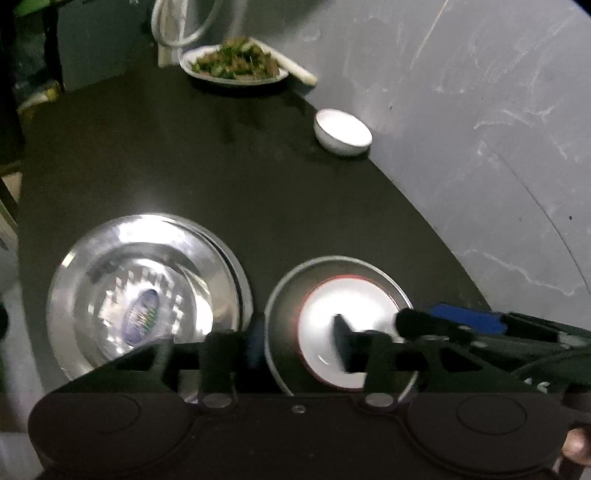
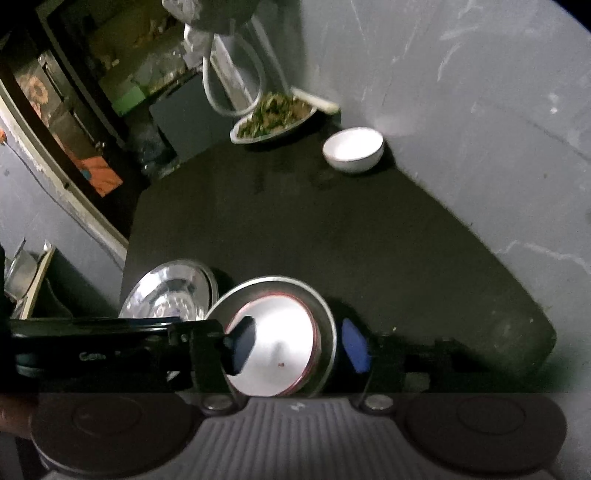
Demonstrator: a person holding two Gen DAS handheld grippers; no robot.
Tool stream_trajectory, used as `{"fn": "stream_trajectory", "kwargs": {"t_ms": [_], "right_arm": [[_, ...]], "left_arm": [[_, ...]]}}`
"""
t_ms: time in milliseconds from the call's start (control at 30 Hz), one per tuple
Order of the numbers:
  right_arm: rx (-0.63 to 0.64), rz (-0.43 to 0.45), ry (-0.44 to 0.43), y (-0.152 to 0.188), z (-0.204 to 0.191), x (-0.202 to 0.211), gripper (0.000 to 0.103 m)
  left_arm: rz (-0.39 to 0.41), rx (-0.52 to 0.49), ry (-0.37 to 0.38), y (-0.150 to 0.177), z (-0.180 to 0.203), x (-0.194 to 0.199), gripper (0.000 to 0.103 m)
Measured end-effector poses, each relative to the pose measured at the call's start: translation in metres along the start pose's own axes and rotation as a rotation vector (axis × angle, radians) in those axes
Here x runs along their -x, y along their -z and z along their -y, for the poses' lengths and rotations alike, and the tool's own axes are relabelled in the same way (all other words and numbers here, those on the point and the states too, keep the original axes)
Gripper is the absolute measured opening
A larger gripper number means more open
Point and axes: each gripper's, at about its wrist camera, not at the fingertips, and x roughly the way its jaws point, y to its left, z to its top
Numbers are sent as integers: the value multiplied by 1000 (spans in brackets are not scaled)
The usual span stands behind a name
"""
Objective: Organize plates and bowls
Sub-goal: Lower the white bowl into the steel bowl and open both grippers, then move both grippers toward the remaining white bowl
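The landmark was the steel bowl (image 1: 284, 314) (image 2: 325, 314) on the dark worktop (image 1: 221, 184) (image 2: 332, 229), with a white red-rimmed bowl (image 1: 325, 314) (image 2: 280, 332) nested inside it.

The left tongs (image 1: 295, 339) straddled this steel bowl's left wall: one finger (image 1: 341, 343) reached down inside the white red-rimmed bowl, the other blue-padded finger stood outside the steel rim, on the side toward the steel plate (image 1: 147, 291) (image 2: 170, 291). The rim lay between the fingers; whether they pressed on it could not be told.

The right tongs (image 2: 299, 343) bracketed the opposite side. One blue pad (image 2: 354, 345) stood just outside the steel bowl's right wall, and the other finger (image 2: 242, 341) sat inside over the white red-rimmed bowl. The jaws were moderately parted with the wall between them; contact could not be made out through the blur.

The steel plate lay just beside the steel bowl, on its left, their rims close together. Far beyond the steel bowl, at the worktop's back edge by the grey wall (image 1: 461, 110) (image 2: 461, 110), stood a small white bowl (image 1: 341, 131) (image 2: 352, 149), empty. Farther back and left of that sat a dish of green vegetables (image 1: 234, 64) (image 2: 273, 116), near a looped white hose (image 1: 181, 22) (image 2: 232, 81).
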Motion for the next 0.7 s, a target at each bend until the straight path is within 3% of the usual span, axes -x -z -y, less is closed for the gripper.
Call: {"fn": "stream_trajectory", "kwargs": {"t_ms": [100,200,300,500,700], "right_arm": [[3,40,16,0,0,8,81],[-1,62,23,-1,0,12,91],[-10,76,29,-1,2,13,101],[-36,94,41,-1,6,12,103],[-124,28,70,-3,26,-8,103]], "left_arm": [[35,-3,-3,-1,0,9,60],[75,3,-15,-3,-1,15,78],[115,9,-36,-5,-1,20,88],[168,7,-70,-9,0,25,99],[213,0,-116,-17,0,27,102]]}}
